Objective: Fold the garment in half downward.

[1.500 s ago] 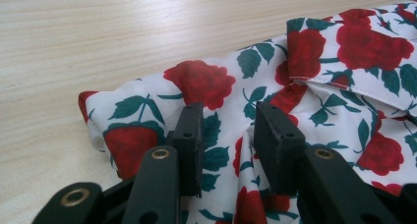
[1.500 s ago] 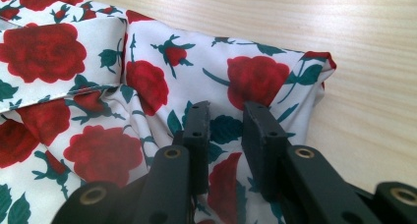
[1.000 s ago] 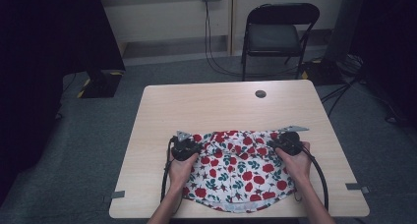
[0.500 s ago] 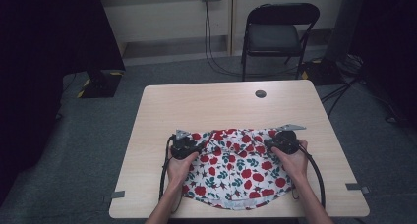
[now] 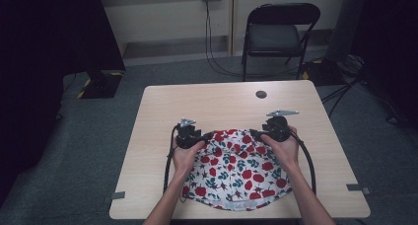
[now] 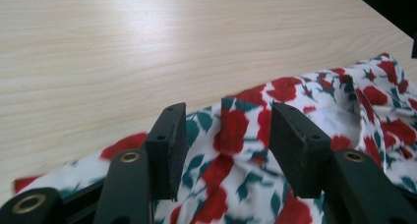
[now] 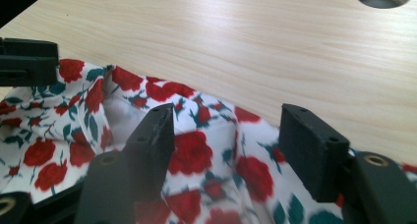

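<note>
**Jaws off the cloth, both sides**

Jaws on our left gripper [image 6: 223, 150] and right gripper [image 7: 226, 145] have just been opening; both now stand partly apart, pads clear of the fabric, holding nothing. A raised pleat of the floral cloth [image 5: 236, 168] stands between the left jaws; flatter cloth lies under and between the right ones.

To do this release well, we judge it best to lift straight off so neither pad drags the far edge, and check that the fold settles flat.

Cloth: white, red roses, green leaves; bunched along the far edge beyond the jaws, lying on the table [image 5: 217, 104] toward its near edge.
</note>
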Available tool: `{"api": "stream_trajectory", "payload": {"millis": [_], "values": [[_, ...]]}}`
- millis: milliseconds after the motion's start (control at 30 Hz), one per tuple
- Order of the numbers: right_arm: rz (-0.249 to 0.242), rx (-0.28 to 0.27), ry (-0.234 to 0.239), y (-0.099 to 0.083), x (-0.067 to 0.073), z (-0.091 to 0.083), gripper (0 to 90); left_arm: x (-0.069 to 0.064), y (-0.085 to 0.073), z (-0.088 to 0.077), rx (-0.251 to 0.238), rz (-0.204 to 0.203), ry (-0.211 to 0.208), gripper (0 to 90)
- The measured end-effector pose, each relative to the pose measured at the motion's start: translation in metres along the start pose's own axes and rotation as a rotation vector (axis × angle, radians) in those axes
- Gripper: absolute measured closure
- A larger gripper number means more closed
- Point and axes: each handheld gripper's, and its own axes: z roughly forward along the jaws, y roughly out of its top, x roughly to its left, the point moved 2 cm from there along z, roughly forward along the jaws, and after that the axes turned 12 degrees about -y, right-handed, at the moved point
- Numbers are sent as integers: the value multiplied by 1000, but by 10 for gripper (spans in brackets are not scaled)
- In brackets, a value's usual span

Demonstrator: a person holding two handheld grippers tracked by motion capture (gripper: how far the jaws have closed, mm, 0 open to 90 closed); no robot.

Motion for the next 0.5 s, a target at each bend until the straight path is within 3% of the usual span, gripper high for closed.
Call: {"api": "stream_trajectory", "payload": {"millis": [200,267,300,367,500], "values": [[20,58,7,7,8,25,503,-2,18,23,39,-9,21,519],[36,73,3,8,9,33,516,-1,20,29,45,-30,26,514],[42,83,1,7,10,36,524,0,21,32,52,-47,20,506],[52,100,-9,6,11,43,539,-1,20,39,76,-39,46,502],[60,116,-18,4,12,49,545,-2,18,42,102,-42,55,490]]}}
